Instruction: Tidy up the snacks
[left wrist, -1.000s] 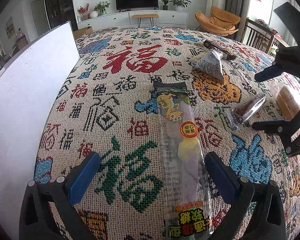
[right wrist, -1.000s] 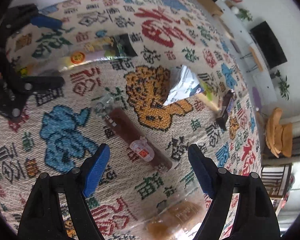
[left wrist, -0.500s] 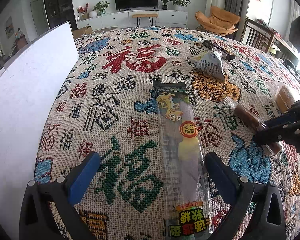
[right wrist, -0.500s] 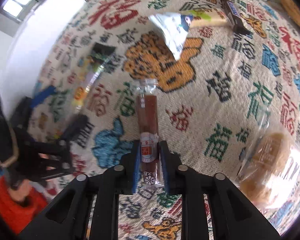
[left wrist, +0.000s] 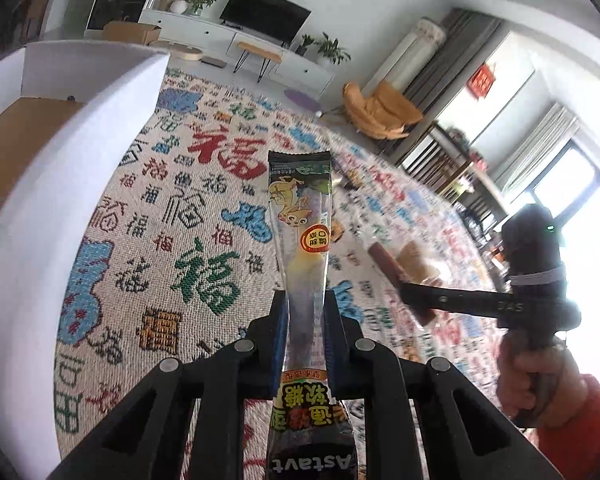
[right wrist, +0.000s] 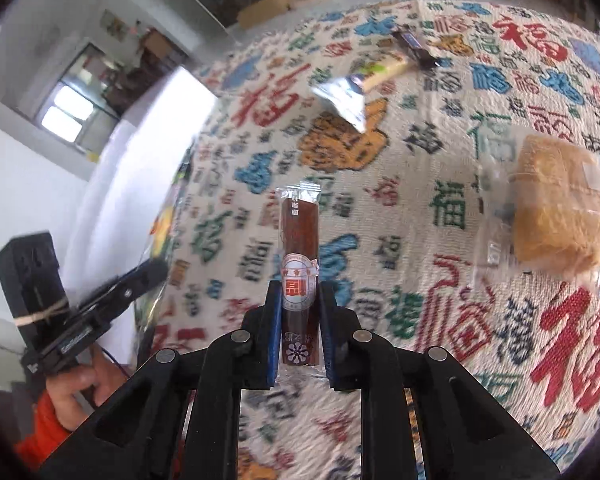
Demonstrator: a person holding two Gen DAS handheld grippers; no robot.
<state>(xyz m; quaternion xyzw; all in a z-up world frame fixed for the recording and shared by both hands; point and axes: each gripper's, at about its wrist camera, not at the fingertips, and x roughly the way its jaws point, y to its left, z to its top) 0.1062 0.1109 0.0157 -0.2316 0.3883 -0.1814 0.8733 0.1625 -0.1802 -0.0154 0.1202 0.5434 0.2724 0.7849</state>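
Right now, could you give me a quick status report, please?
Left gripper shut on long candy pack. Right gripper shut on brown snack stick. White box open left; nothing blocking.

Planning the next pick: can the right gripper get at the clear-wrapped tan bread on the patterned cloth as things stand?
Probably not yet. The right gripper is shut on the brown snack stick in clear wrap, so it has no free grip. The clear-wrapped tan bread itself lies uncovered on the patterned cloth, apart from the other snacks.

Left hand-held gripper (left wrist: 305, 334) and right hand-held gripper (right wrist: 299, 330), jaws closed tight, both raised off the surface.
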